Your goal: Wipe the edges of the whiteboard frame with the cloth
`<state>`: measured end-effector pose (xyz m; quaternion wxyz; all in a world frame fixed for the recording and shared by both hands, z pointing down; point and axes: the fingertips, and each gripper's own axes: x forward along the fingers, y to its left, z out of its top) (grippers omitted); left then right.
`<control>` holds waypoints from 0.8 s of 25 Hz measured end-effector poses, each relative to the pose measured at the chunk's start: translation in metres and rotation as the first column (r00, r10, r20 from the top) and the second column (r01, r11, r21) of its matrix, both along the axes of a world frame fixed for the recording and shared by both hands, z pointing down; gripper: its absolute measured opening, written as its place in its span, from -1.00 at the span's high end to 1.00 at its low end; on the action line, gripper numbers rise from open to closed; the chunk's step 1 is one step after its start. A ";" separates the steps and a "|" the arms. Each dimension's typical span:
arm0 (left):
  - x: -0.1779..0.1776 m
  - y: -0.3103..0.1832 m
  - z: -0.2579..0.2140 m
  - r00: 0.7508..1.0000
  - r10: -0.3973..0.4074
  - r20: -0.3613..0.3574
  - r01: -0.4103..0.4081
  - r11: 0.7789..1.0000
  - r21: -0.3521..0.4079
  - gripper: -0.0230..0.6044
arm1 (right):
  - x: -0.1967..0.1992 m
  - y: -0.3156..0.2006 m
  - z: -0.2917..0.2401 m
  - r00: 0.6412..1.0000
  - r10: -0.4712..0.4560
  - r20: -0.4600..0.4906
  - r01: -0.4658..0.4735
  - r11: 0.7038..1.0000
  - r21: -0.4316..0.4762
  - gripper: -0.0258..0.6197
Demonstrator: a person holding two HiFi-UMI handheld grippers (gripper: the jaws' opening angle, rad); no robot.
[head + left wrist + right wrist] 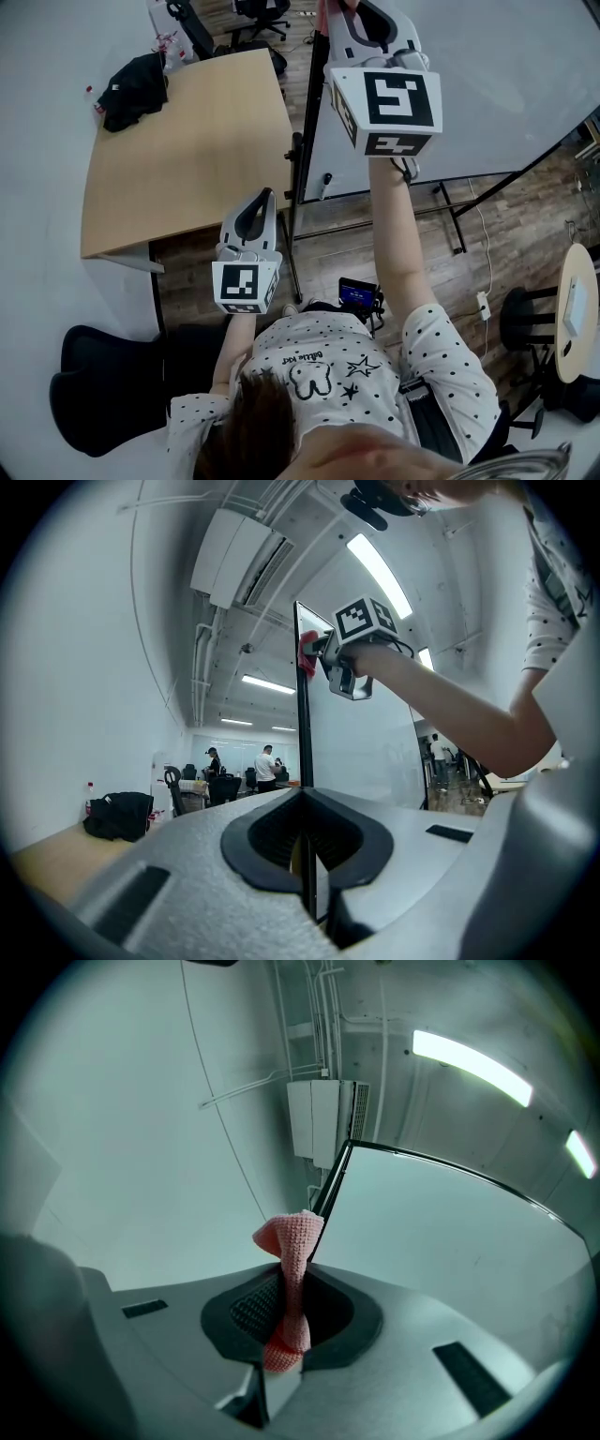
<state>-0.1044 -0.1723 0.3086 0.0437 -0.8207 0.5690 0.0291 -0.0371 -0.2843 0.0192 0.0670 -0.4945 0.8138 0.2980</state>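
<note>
The whiteboard stands on its frame in front of me, and its black left edge runs down to the foot. My right gripper is raised high and shut on a pink cloth. In the right gripper view the cloth sticks up between the jaws against the top left corner of the frame. My left gripper hangs lower, a little left of the frame edge, shut and holding nothing. The left gripper view shows the frame edge straight ahead and the right gripper pressing the cloth to it.
A wooden table with a black bag stands left of the board. A black chair is at my lower left. A marker lies on the board's tray. A round table and stool are at right. People stand far back.
</note>
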 end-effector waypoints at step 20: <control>-0.003 0.013 0.002 1.000 -0.017 -0.003 0.017 1.000 -0.003 0.88 | 0.003 -0.005 0.028 1.000 -0.007 0.008 0.007 0.999 -0.045 0.83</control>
